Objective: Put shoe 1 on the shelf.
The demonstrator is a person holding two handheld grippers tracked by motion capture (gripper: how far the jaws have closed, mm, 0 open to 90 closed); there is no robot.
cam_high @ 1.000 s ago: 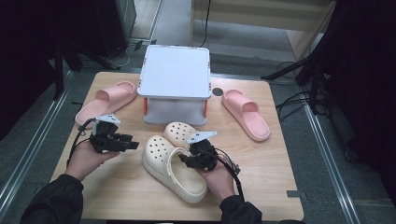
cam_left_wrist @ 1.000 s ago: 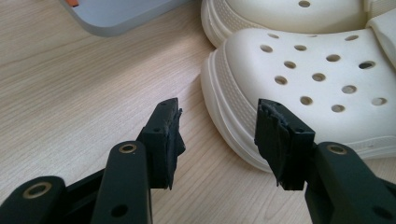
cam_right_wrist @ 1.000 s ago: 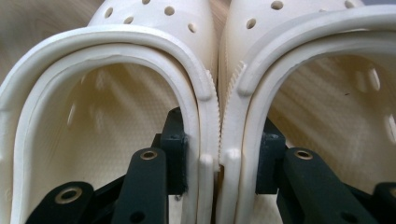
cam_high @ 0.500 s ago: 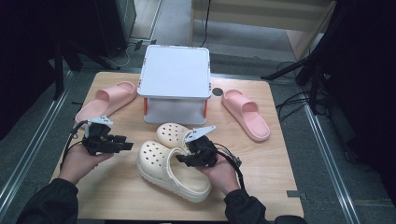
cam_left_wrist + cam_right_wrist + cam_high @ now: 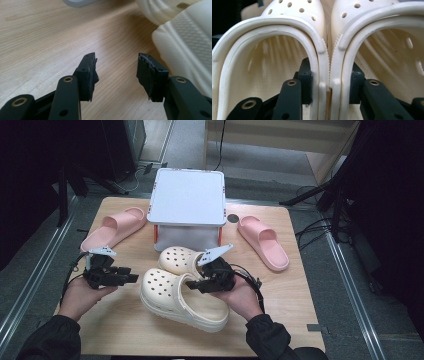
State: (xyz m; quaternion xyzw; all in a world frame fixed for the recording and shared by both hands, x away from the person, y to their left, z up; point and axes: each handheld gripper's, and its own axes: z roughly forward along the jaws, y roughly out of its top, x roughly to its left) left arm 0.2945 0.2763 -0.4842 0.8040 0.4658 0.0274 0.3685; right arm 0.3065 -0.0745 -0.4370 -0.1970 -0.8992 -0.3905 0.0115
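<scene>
Two cream clogs lie side by side at mid-table, the near one (image 5: pixel 182 297) larger in the high view, the far one (image 5: pixel 182 259) behind it. My right gripper (image 5: pixel 200 282) is shut on both. In the right gripper view one jaw sits inside the left clog (image 5: pixel 267 50) and the other inside the right clog (image 5: pixel 382 45), and the gripper (image 5: pixel 329 75) squeezes their adjoining side walls together. My left gripper (image 5: pixel 131 274) hovers just left of the near clog's toe. It stands open (image 5: pixel 117 68) with nothing between its jaws, low over the wooden table (image 5: pixel 50 37), with a clog (image 5: pixel 185 45) close on its right.
A white box on orange legs (image 5: pixel 188 202) stands at the back centre of the table (image 5: pixel 300 310). One pink slide sandal (image 5: pixel 112 227) lies at the back left and another (image 5: pixel 263 242) at the back right. A small dark disc (image 5: pixel 232 219) sits beside the box.
My right gripper has risen a little with the pair of clogs in its grip. The left gripper has hardly moved and stays open.
</scene>
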